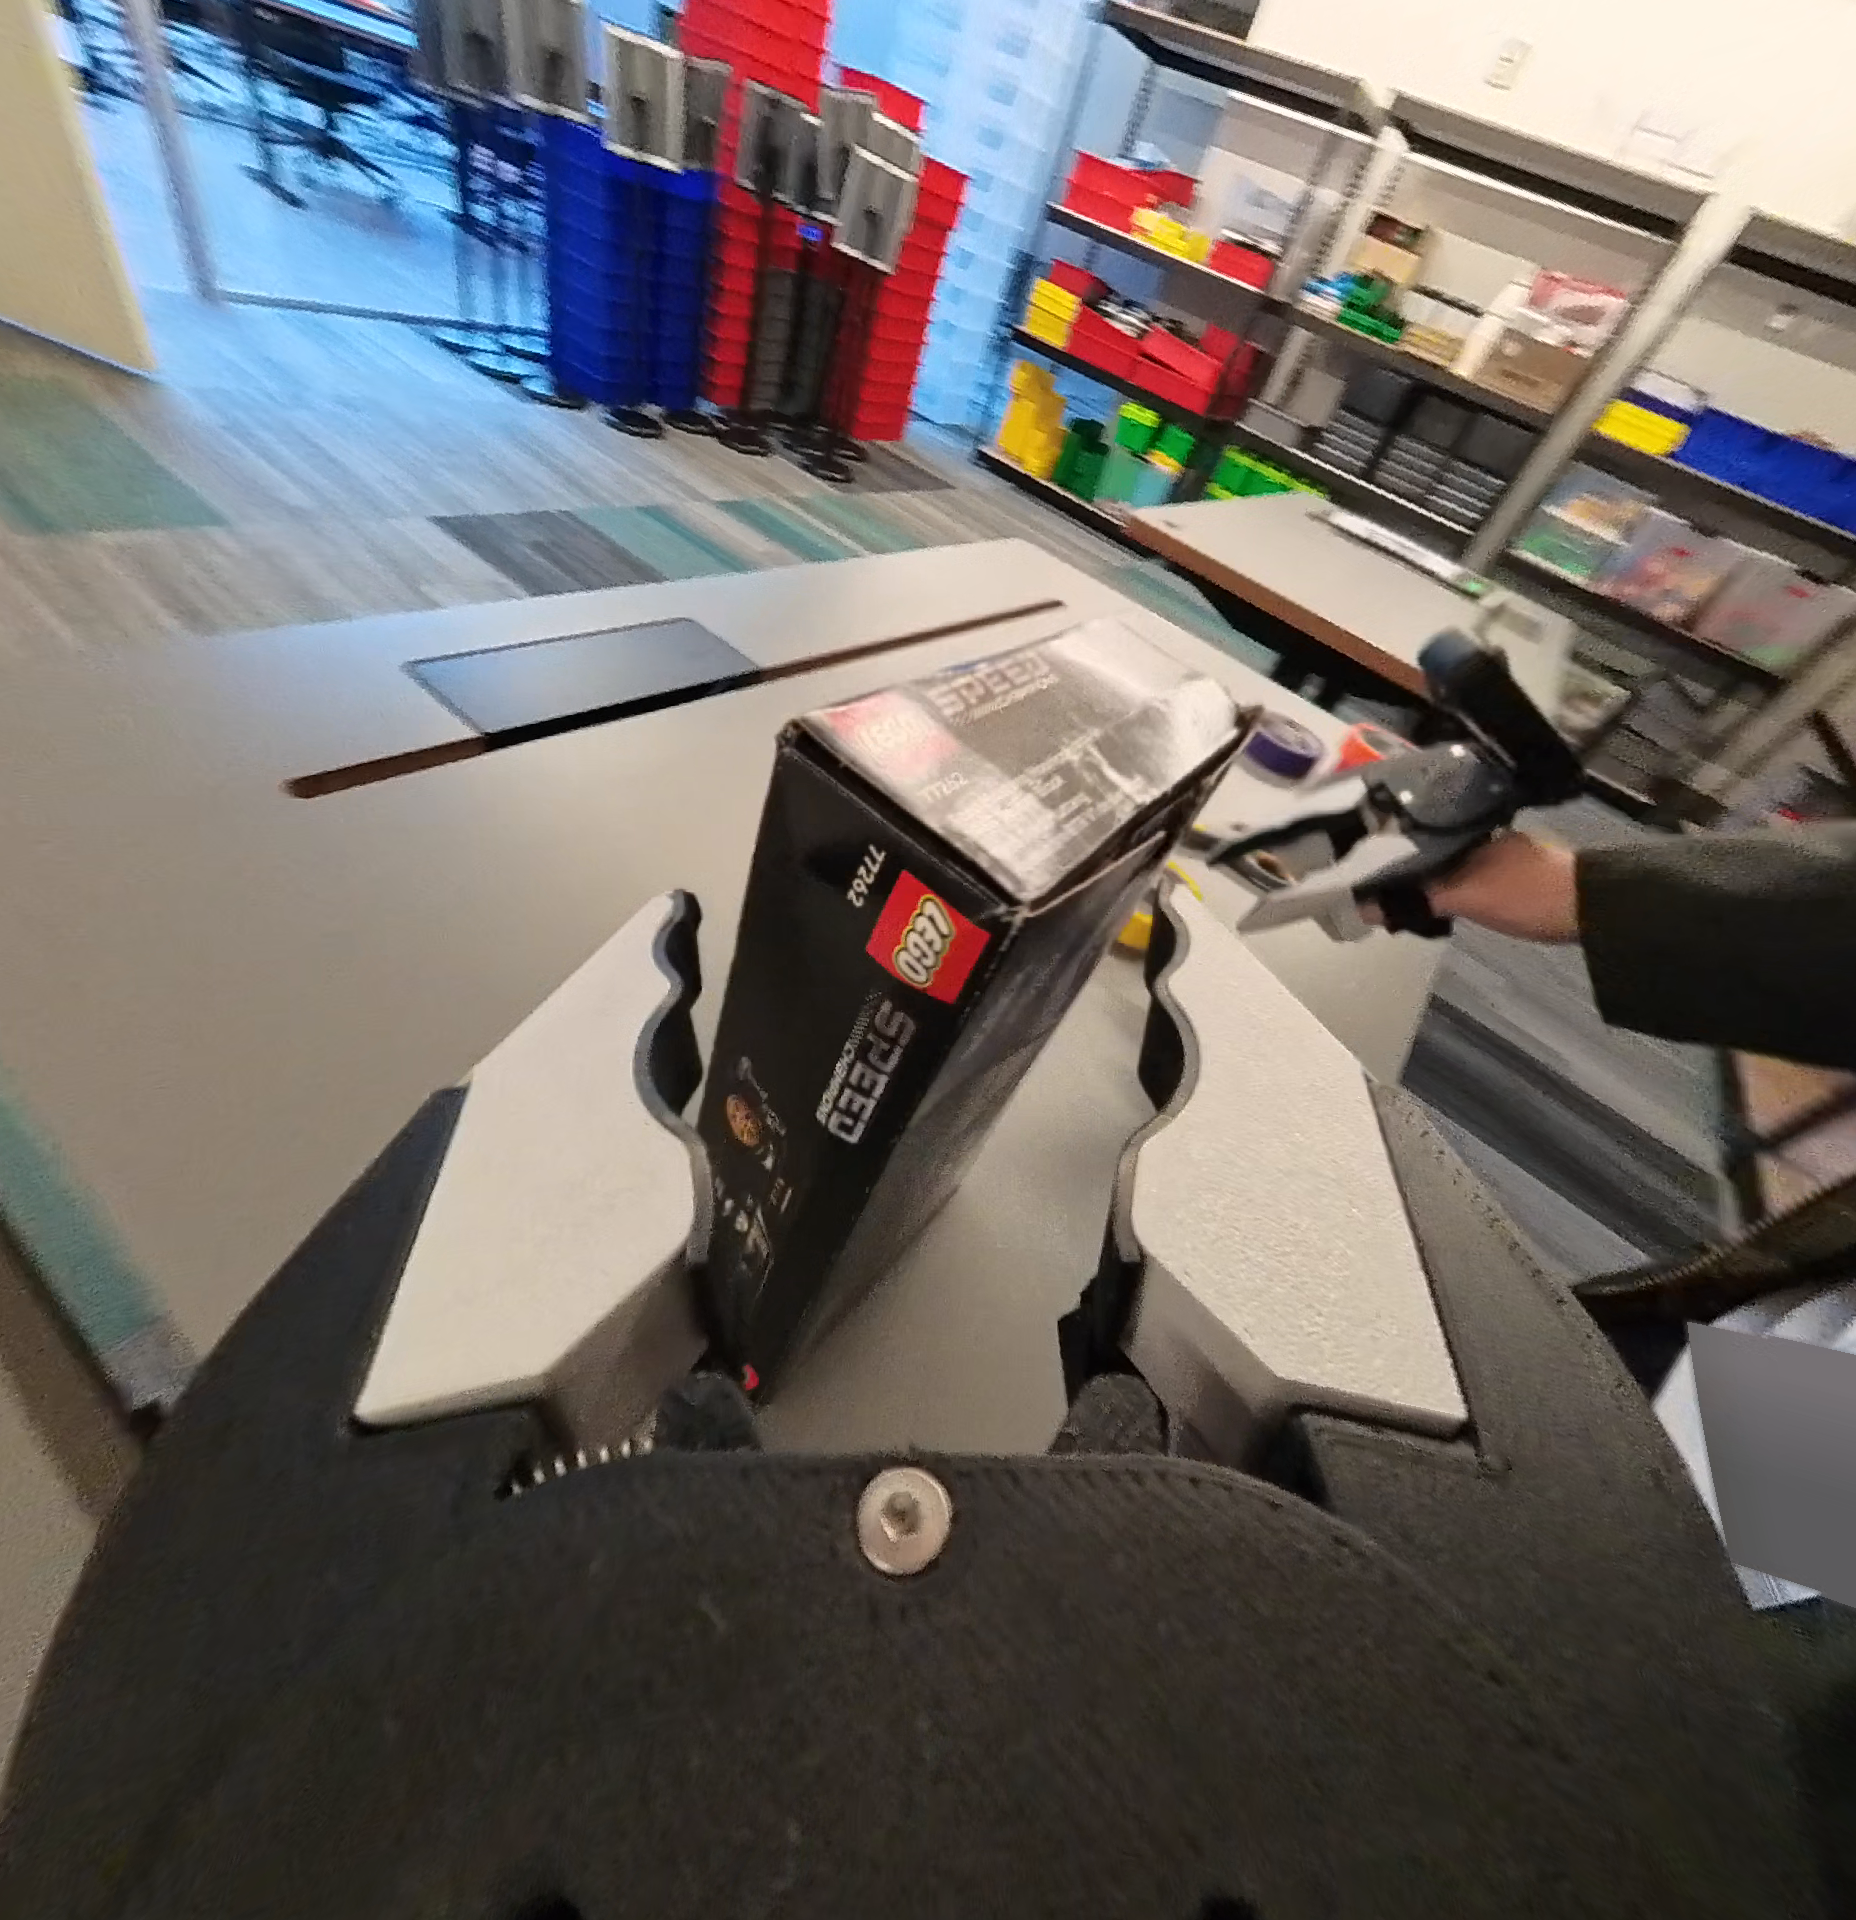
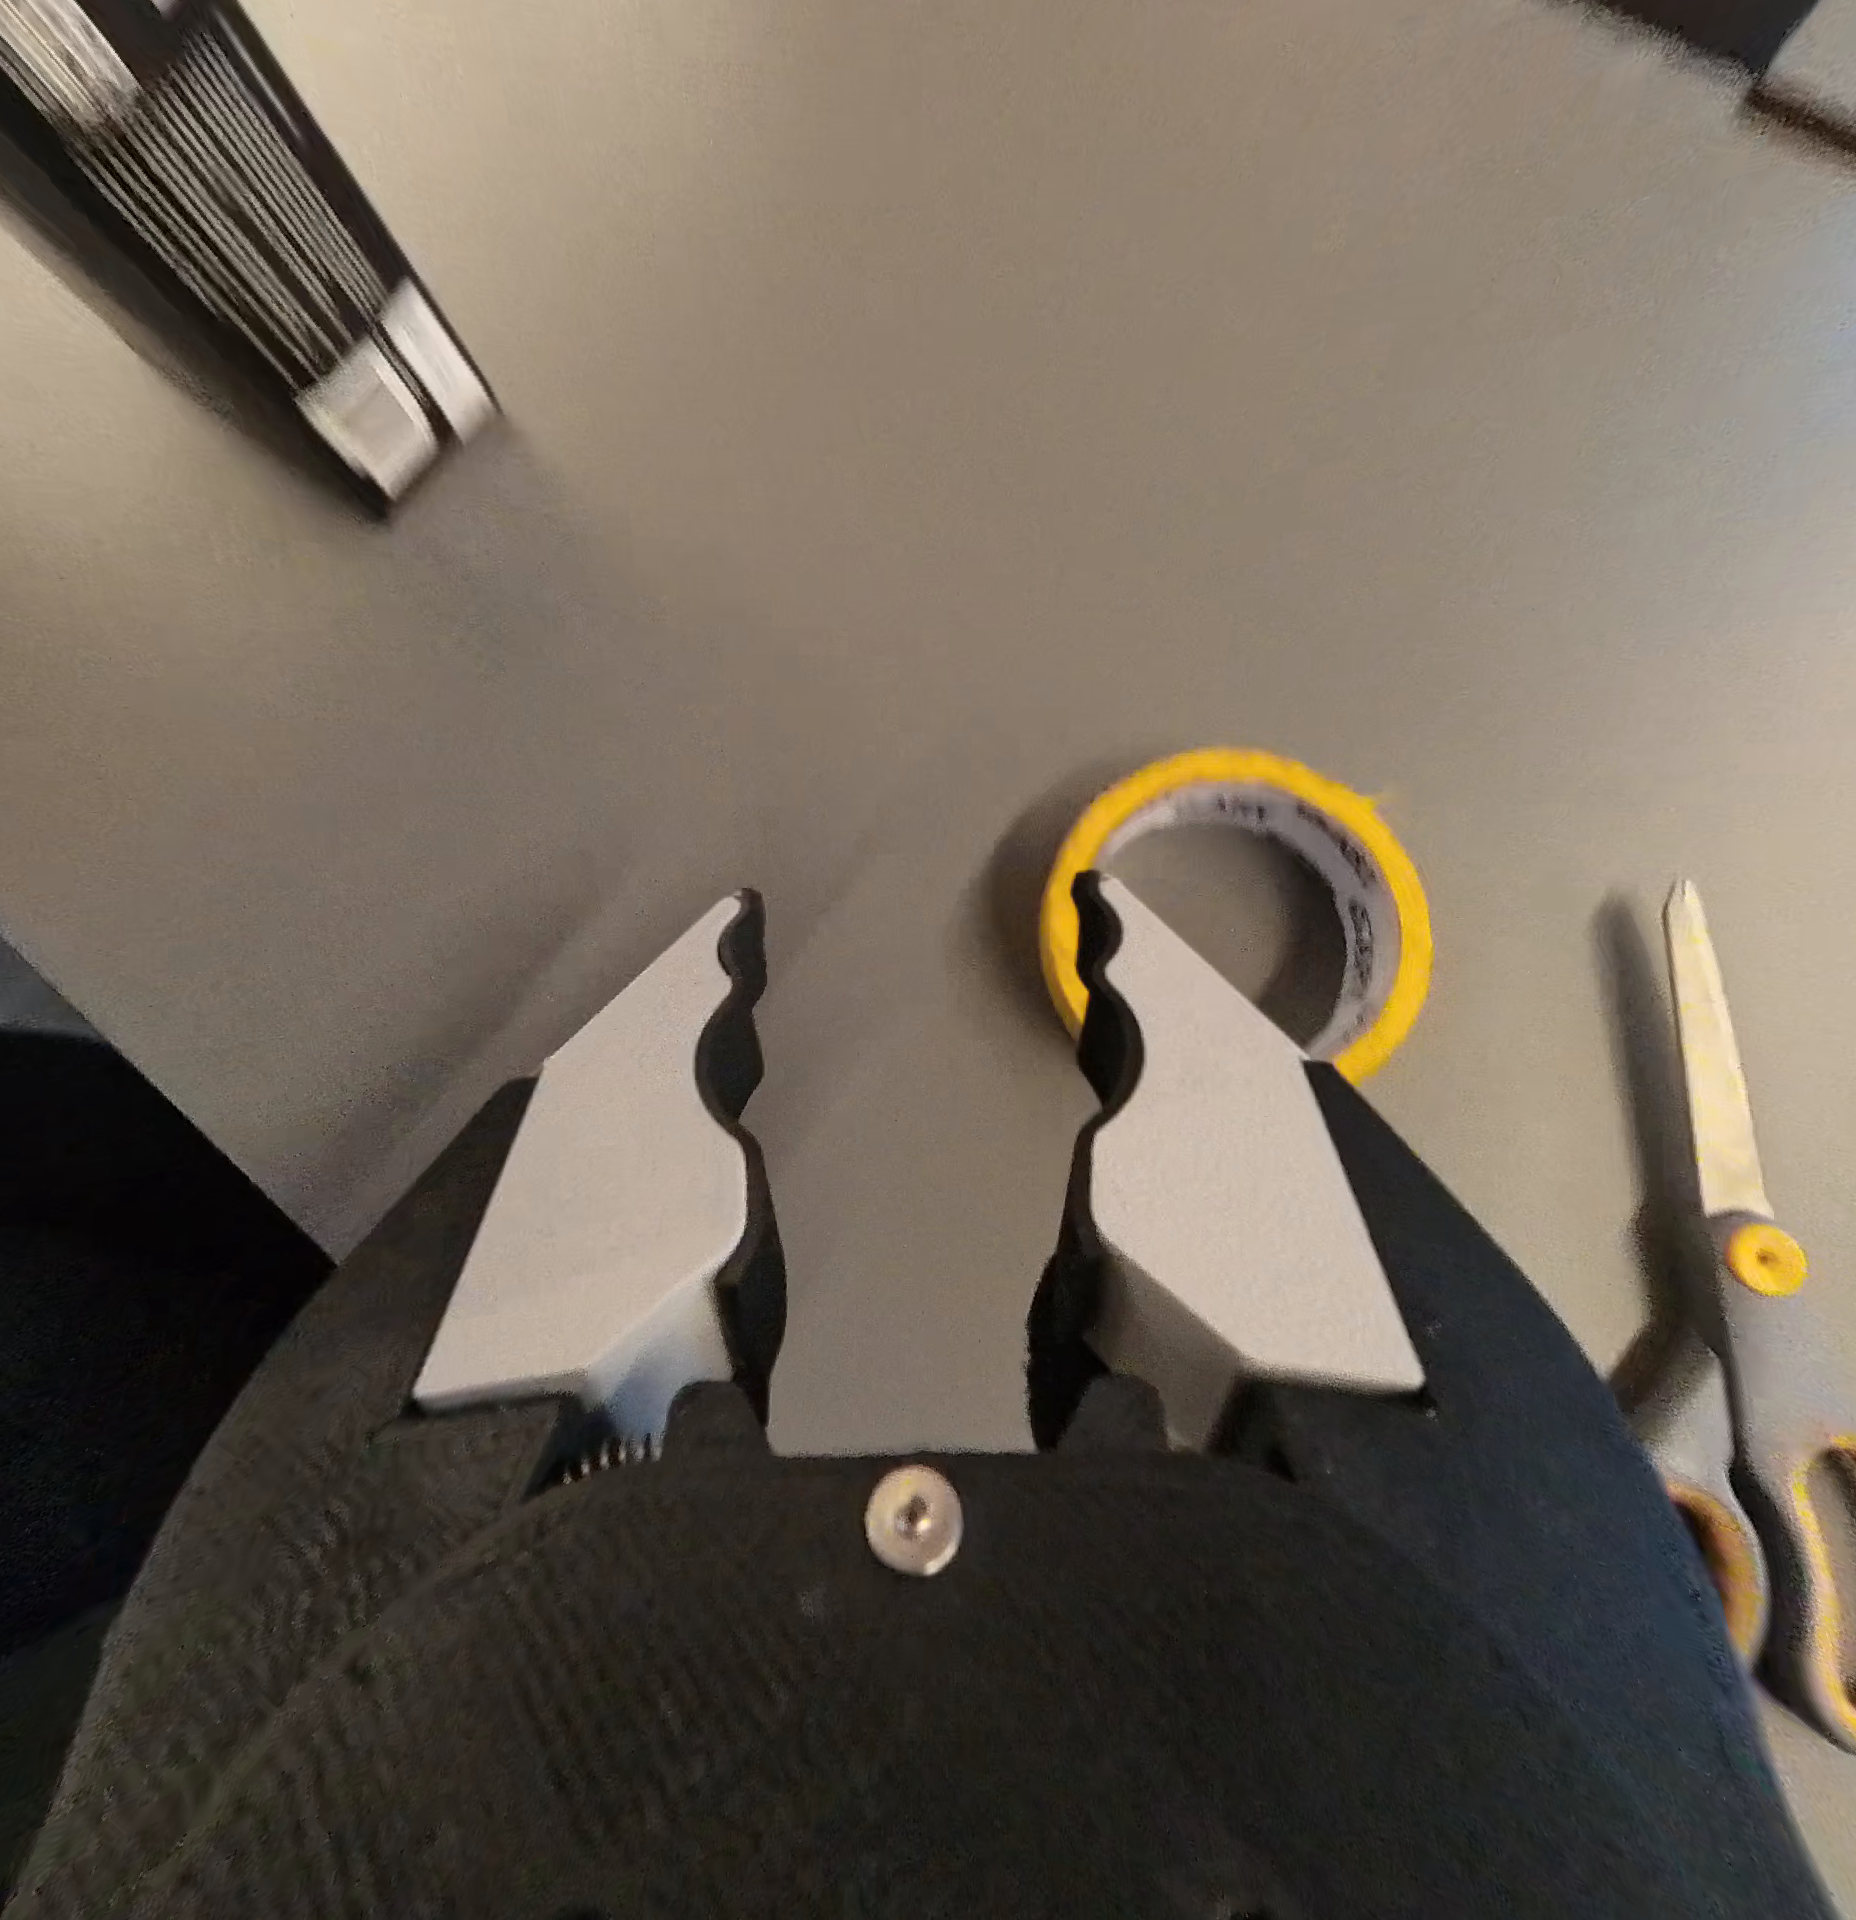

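**Box loose in wide left gripper, could tip**

Your left gripper is spread wide around the black box. The box stands tilted on the worktop, leaning on the left finger with a clear gap to the right one, so nothing clamps it. Pull away or nudge it and it likely topples; close off-centre and it could twist or crush a corner. Your right gripper is part open and empty, low over the worktop, with one fingertip over the yellow tape rim; contact unclear. Drop lower and you may knock the roll towards the scissors just beside it
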